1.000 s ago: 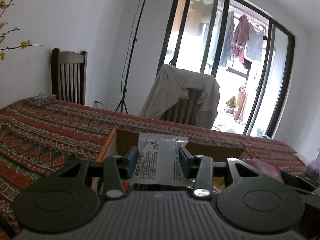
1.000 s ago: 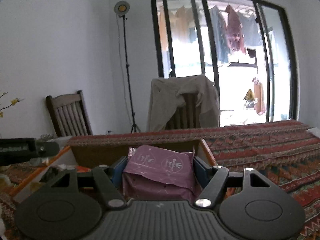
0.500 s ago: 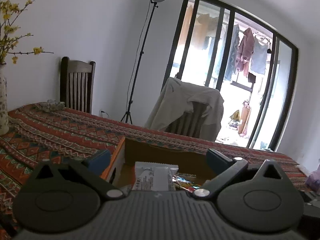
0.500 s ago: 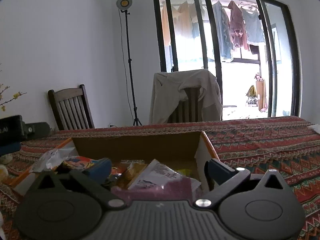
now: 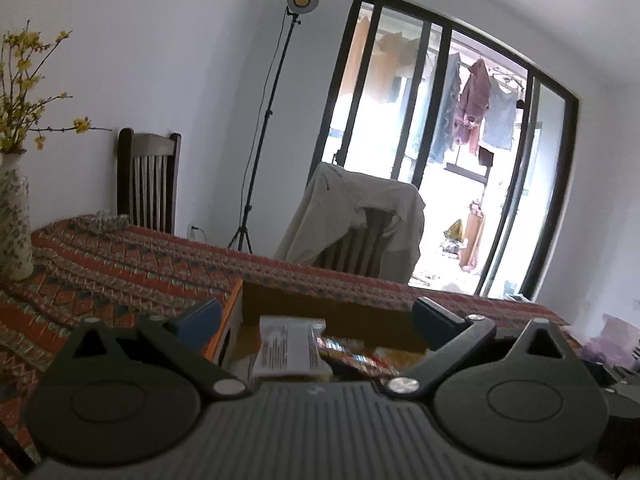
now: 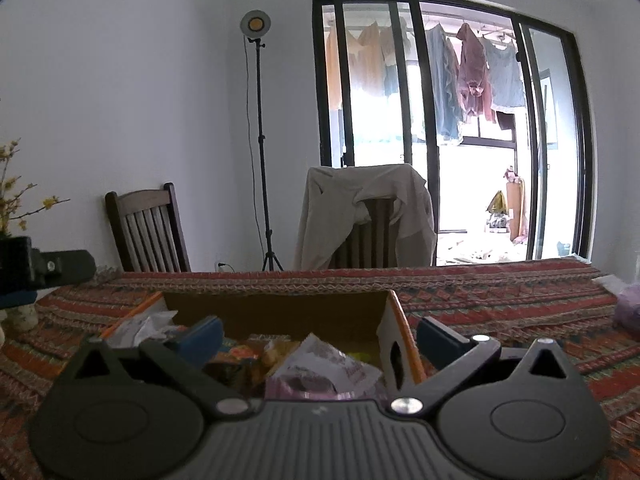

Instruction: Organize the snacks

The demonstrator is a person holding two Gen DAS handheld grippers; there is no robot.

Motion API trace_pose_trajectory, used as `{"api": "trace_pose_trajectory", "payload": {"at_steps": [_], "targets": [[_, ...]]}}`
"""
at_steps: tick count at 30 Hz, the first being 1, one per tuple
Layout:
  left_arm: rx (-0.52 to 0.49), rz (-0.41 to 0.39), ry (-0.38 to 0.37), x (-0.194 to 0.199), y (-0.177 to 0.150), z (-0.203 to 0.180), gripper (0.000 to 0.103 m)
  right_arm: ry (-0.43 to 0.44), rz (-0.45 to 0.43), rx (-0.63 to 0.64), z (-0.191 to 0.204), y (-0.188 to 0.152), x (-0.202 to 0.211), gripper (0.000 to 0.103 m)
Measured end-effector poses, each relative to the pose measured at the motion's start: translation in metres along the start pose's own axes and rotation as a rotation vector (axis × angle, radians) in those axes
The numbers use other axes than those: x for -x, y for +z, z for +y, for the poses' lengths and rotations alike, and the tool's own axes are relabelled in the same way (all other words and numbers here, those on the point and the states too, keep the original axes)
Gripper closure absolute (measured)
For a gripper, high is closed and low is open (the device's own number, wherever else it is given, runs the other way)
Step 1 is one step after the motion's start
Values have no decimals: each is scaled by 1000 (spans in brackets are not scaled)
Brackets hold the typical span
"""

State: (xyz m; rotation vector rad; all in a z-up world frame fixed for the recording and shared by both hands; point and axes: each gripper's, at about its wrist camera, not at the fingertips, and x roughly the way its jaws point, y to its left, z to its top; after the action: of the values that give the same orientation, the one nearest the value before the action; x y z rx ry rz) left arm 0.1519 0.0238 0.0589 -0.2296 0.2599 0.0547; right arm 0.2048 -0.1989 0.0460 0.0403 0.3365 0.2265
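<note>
A brown cardboard box [image 5: 328, 304] [image 6: 280, 312] with an orange rim stands on the patterned tablecloth and holds several snack packets. In the left wrist view a silver-white packet [image 5: 290, 346] lies in the box, below and between the wide-apart fingers of my left gripper [image 5: 316, 320], which is open and touches nothing. In the right wrist view a purple packet [image 6: 324, 376] lies on the other snacks in the box. My right gripper [image 6: 320, 336] hangs open over it with nothing between its pads. The left gripper's body [image 6: 44, 272] shows at that view's left edge.
A vase [image 5: 14, 224] with yellow flowers stands at the table's left. Two wooden chairs [image 6: 146, 232] stand behind the table, one draped with a beige jacket [image 6: 364, 216]. A light stand [image 6: 260, 140] is by the wall. A purple bag [image 6: 628, 312] lies at the far right.
Both grippers opened and let go: the silver-white packet and the purple packet dropped into the box. Both grippers then drew back and rose a little.
</note>
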Motion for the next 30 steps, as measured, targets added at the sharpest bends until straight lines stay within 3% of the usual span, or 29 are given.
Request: {"api": "trace_pose_trajectory", "payload": {"at_steps": [9, 16, 30], "targets": [[-93, 45, -48, 64, -31, 9, 0, 7, 28, 14, -4, -30, 75, 0], [-120, 59, -35, 104, -57, 16, 0, 36, 63, 12, -1, -53, 113, 0], [-160, 116, -24, 128, -98, 19, 0, 37, 103, -5, 2, -78, 142, 0]]}}
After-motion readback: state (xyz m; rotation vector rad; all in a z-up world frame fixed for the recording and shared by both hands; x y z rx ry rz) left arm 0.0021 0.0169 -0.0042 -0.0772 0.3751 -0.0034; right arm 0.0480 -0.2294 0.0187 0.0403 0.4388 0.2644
